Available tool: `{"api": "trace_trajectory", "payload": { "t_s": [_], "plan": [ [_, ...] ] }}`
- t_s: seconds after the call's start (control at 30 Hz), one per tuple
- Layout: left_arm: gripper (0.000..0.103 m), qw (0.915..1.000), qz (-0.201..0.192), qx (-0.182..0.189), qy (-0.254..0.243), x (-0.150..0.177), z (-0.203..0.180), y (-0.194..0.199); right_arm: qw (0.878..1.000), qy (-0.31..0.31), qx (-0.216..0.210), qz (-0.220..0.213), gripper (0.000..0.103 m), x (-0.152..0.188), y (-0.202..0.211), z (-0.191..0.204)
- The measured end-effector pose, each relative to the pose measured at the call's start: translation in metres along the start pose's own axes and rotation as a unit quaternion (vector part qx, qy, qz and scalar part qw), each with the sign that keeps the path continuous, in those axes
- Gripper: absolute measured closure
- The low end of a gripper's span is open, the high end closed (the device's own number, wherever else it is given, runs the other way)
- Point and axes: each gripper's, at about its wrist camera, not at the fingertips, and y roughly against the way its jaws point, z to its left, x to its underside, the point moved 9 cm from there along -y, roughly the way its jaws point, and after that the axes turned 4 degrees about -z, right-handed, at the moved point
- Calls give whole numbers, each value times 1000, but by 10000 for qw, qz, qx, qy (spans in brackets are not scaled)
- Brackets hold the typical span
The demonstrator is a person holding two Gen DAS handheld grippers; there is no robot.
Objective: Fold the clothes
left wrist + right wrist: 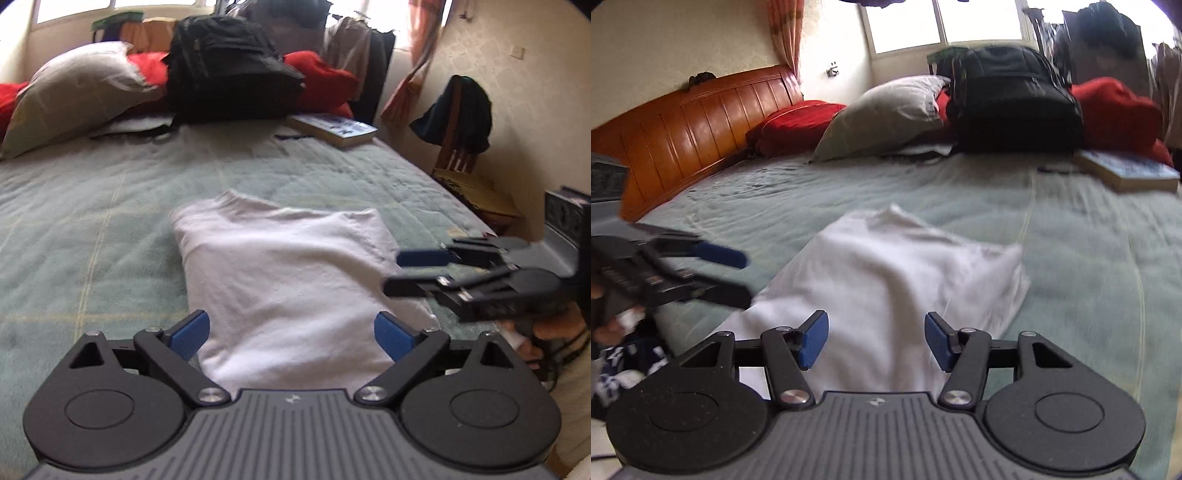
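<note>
- White shirt (pixel 284 280) lies folded on the bed (pixel 92 221); long axis near to far; collar at the far end
- Left tool (pixel 291 332) and right tool (pixel 875 339) both spread apart, empty

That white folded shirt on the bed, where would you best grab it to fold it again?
Probably the near hem of the white shirt, one corner per open gripper, left gripper and right gripper, coming in low from the near side: it lies flat and that edge faces both.
</note>
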Motion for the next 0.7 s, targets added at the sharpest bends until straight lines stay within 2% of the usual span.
{"api": "trace_trajectory", "payload": {
  "t_s": [0.07, 0.13, 0.23, 0.4, 0.47, 0.57, 0.7],
  "plan": [
    [7, 9999, 22, -98, 90, 4, 3, 2, 9999, 2, 42, 106, 40, -1, -21, -8],
    [7, 9995, 172, -208, 161, 16, 9, 1, 9990, -100, 197, 391, 40, 10, -40, -24],
    [7, 9982, 350, -473, 150, 26, 17, 2, 9986, -229, 289, 379, 40, 15, -39, -33],
    [7, 9974, 186, -701, 55, 25, 24, 18, 9978, -44, 479, 450, 40, -6, -26, -19],
    [7, 9972, 89, -744, 52, 25, 27, 26, 9980, 34, 422, 464, 35, -23, -32, -7],
    [7, 9970, -34, -774, 68, 27, 31, 37, 9973, 164, 340, 631, 31, -49, -58, 12],
    [7, 9965, -134, -807, 147, 33, 40, 48, 9934, 306, 387, 1040, 31, -59, -109, 29]
  ]
}}
